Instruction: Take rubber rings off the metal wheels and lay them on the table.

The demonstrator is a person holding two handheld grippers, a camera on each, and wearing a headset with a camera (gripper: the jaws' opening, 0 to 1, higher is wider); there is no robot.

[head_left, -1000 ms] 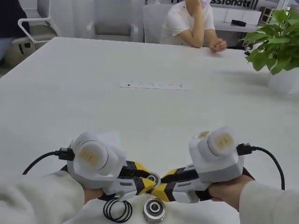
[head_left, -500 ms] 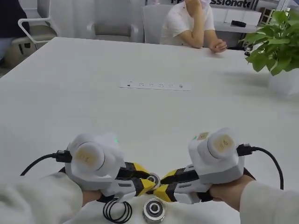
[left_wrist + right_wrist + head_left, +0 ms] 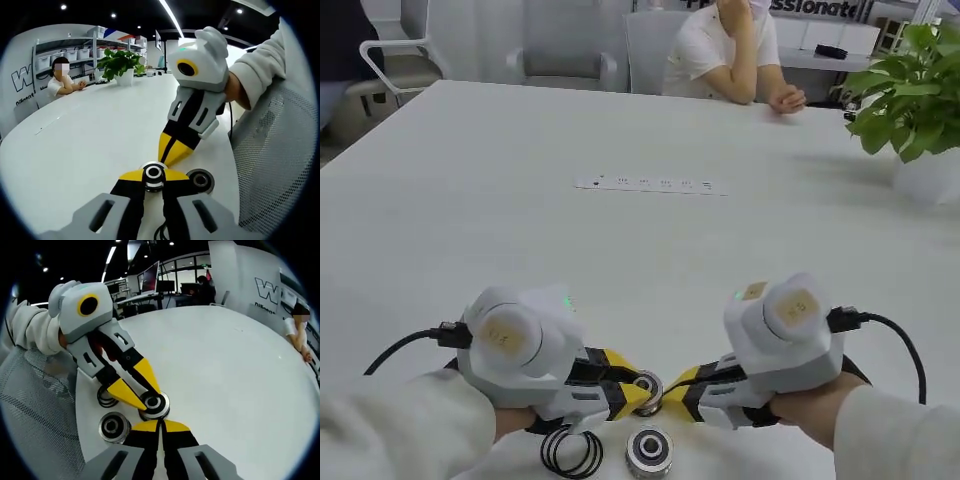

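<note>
Rubber rings (image 3: 572,452) lay in a loose black cluster flat on the white table (image 3: 640,260). They were left of the held metal wheel (image 3: 153,172) and closer to the person. The left gripper (image 3: 638,390) pinched that wheel between its yellow tips, holding it by the rim just above the tabletop. The right gripper (image 3: 159,424) met the wheel from the opposite side, with its jaws pressed together and their tips at the wheel's rim. Whether a ring was caught between them could not be told. A second wheel (image 3: 649,449) stood flat on the table just on the near side of the held wheel, apart from both grippers and right of the rings.

In the right gripper view, the table's near edge ran close behind the second wheel and the rings, with a grey mesh chair (image 3: 265,165) beyond it. Past the held wheel, bare tabletop stretched away to a flush power strip (image 3: 650,184) well beyond. A potted plant (image 3: 905,85) stood far off to the right, and a seated person (image 3: 725,55) leaned on the far edge.
</note>
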